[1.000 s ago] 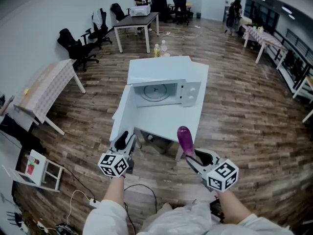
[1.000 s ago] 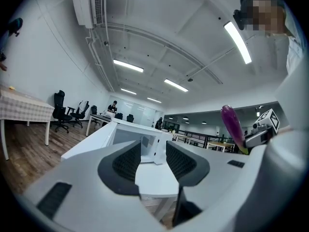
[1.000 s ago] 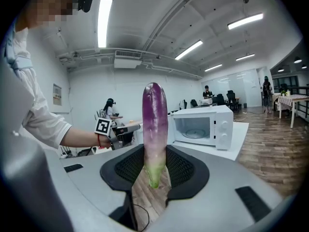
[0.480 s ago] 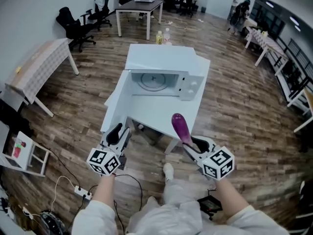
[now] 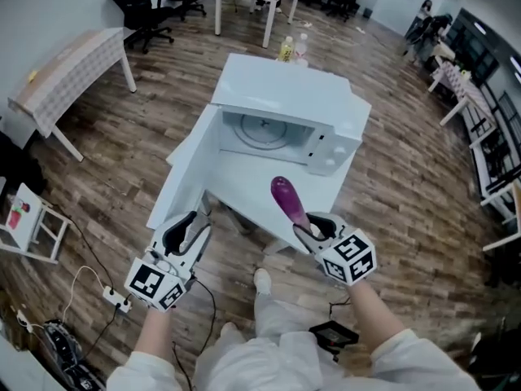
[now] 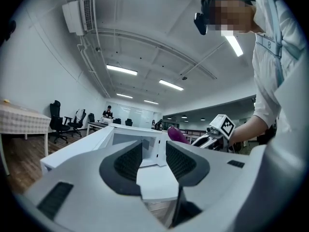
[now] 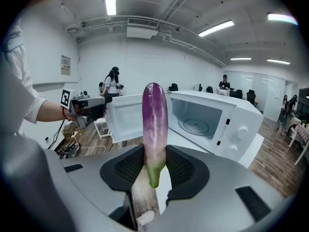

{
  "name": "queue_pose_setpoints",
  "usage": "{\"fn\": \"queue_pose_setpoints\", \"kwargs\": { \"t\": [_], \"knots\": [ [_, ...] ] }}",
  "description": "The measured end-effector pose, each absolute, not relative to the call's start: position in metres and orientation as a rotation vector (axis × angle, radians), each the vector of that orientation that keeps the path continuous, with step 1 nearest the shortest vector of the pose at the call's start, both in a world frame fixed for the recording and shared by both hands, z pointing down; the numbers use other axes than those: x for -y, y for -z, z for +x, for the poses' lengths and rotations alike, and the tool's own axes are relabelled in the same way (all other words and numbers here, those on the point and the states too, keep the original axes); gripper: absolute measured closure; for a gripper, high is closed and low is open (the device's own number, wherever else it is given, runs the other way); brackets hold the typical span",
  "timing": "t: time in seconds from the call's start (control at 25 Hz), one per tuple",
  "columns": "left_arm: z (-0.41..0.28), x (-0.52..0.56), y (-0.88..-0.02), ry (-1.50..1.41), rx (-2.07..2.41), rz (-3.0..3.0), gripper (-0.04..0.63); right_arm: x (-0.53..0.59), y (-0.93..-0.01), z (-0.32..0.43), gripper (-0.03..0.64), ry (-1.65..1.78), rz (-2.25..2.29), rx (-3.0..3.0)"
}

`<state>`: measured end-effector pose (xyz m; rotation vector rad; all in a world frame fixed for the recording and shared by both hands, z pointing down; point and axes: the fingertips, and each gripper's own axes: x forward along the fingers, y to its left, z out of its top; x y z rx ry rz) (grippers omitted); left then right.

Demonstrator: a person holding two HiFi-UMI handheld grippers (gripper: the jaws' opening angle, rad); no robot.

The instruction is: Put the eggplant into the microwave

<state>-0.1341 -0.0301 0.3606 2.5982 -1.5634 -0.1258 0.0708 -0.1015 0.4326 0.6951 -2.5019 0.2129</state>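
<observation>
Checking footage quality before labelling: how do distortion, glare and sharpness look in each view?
Head view: strong fisheye, the floor bows outward, lighting even. Left gripper view: round dark vignette, ceiling lights blown white, mosaic patch over the face. Right gripper view: same vignette, eggplant sharp and evenly lit.

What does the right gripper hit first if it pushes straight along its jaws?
Likely the open microwave. The eggplant held in the right gripper leads, aimed roughly at the cavity's left edge, beside the door. The white table in front could come first; depth is unclear.
</observation>
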Motion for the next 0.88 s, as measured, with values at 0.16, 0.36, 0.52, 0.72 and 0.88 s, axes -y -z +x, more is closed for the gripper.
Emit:
{"fn": "queue_pose_setpoints", "kwargs": {
  "t": [0.16,0.36,0.52,0.72,0.88],
  "knots": [
    [-0.128,0.033,-0.348,0.142,1.632,2.603,0.445,0.142,-0.444,0.062,0.46,-0.153,0.659,2.466],
    [-0.119,0.043,-0.35,0.117,1.65,2.602,0.446,0.186,-0.461,0.047,0.46,-0.118,0.634,2.424],
    [-0.107,0.051,-0.362,-0.115,1.682,2.681,0.452,0.215,-0.482,0.034,0.462,-0.113,0.631,2.378],
    [-0.09,0.067,-0.366,-0.39,1.75,2.779,0.541,0.246,-0.5,0.019,0.46,-0.081,0.64,2.318],
    [-0.087,0.086,-0.391,-0.722,1.785,2.676,0.585,0.263,-0.507,0.005,0.461,-0.064,0.634,2.299]
  ]
}}
